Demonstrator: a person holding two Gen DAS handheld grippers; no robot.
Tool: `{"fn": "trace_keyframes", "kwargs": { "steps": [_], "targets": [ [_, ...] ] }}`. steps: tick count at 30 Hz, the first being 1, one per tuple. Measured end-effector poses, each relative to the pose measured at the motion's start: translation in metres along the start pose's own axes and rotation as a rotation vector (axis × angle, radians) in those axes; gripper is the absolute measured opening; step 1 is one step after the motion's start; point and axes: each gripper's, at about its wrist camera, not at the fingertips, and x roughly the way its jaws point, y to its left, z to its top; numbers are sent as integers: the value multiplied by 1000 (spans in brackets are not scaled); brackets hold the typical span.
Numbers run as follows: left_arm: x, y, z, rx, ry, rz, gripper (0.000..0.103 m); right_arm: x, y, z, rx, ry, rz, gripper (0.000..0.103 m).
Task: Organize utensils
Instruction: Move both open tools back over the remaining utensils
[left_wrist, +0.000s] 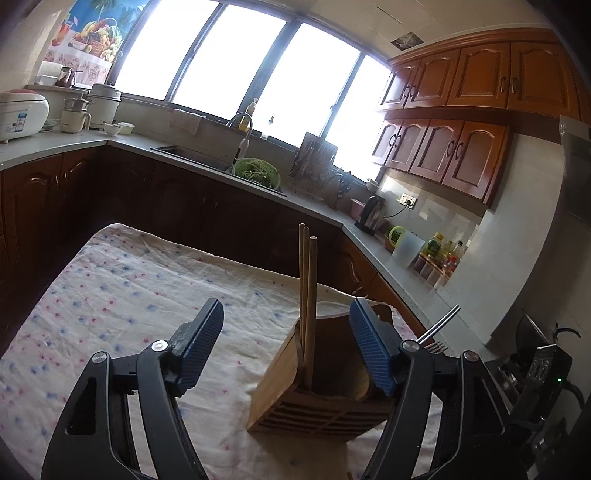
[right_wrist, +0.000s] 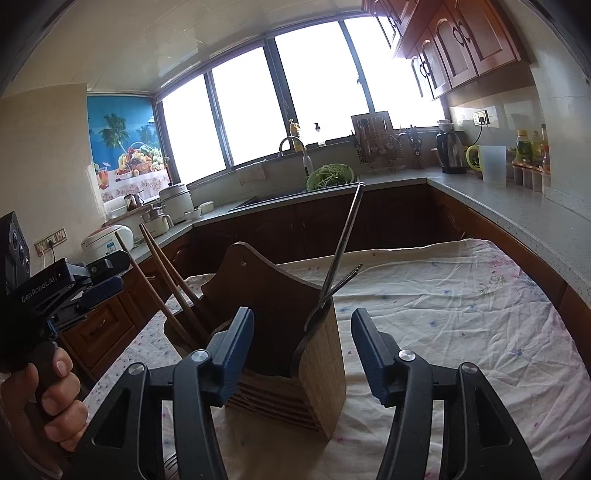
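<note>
Now both grippers — left (left_wrist: 286, 345), right (right_wrist: 303, 345) — flank the holder (right_wrist: 291, 332), jaws wide, empty.

The left gripper (left_wrist: 286, 347) fingers (left_wrist: 201, 345) spread wide before a wooden holder (left_wrist: 317, 398) containing chopsticks (left_wrist: 308, 291).

A table is wearing a white cloth (left_wrist: 122, 295) (right_wrist: 461, 314) dotted with small blue and pink flowers, and the fabric is wrinkling across its top and hanging over the near edges. A wooden utensil holder (left_wrist: 291, 391) (right_wrist: 321, 369) is standing upright directly on the cloth. Beside its base, a fork (left_wrist: 436, 347) is showing only partly, its resting place unclear.
</note>
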Motion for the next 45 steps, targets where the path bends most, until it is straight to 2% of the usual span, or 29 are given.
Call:
{"fn": "trace_keyframes", "kwargs": {
  "steps": [2,3,5,15,23,34,45],
  "targets": [
    [-5,1,-2,6,2,30,83,-5,-3,-1,13,-4,-9,68],
    [-7,2,-3,5,7,40,84,-8,-5,-2,19,-6,-11,69],
    [-12,5,-6,-6,13,35,85,-13,-7,-4,31,-4,-15,78],
    [-41,12,-20,-14,49,65,87,-46,-11,-13,66,-1,-4,90],
    [-67,10,-37,8,86,95,88,-82,-10,-21,82,-7,9,91],
    [-106,-4,-62,46,144,72,88,-133,-11,-38,112,-4,5,91],
    [-119,-13,-99,106,235,59,88,-174,-22,-68,149,33,-31,91]
  ]
}}
